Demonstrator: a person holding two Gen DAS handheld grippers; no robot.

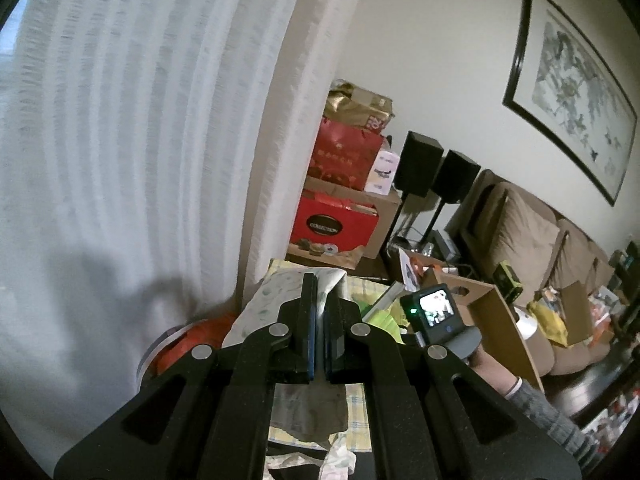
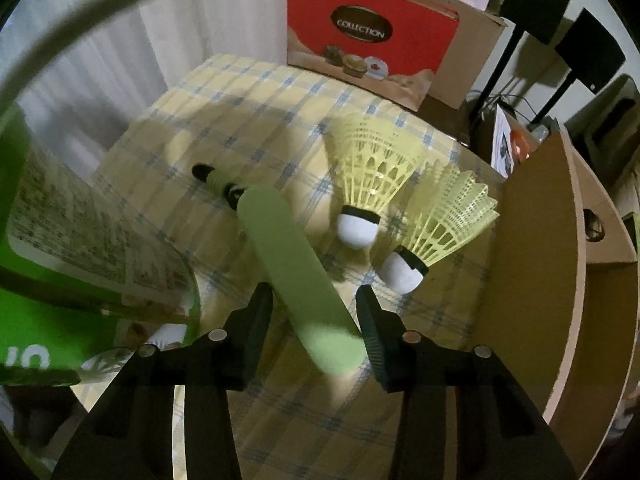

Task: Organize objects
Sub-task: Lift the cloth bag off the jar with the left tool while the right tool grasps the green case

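In the right wrist view a light-green racket handle [image 2: 296, 272] lies slantwise on the yellow checked cloth [image 2: 248, 112], its black-and-green shaft [image 2: 218, 184] pointing away. My right gripper [image 2: 316, 312] points down over it, open, with the handle between the fingers; its near end looks to touch the right finger [image 2: 376, 340], while a gap shows at the left one. Two yellow shuttlecocks [image 2: 372, 184] [image 2: 440, 232] with white heads lie just beyond. My left gripper [image 1: 319, 312] is shut on a thin white patterned sheet [image 1: 276, 292]; plastic or cloth, I cannot tell.
A brown cardboard box [image 2: 536, 280] walls the cloth's right side. A red COLLECTION box [image 2: 368, 36] stands at the back. A green printed package in clear wrap [image 2: 60, 240] lies left. White curtain [image 1: 120, 160], speakers [image 1: 420, 164], a sofa [image 1: 520, 232] and a grey sleeve [image 1: 540, 412] show around.
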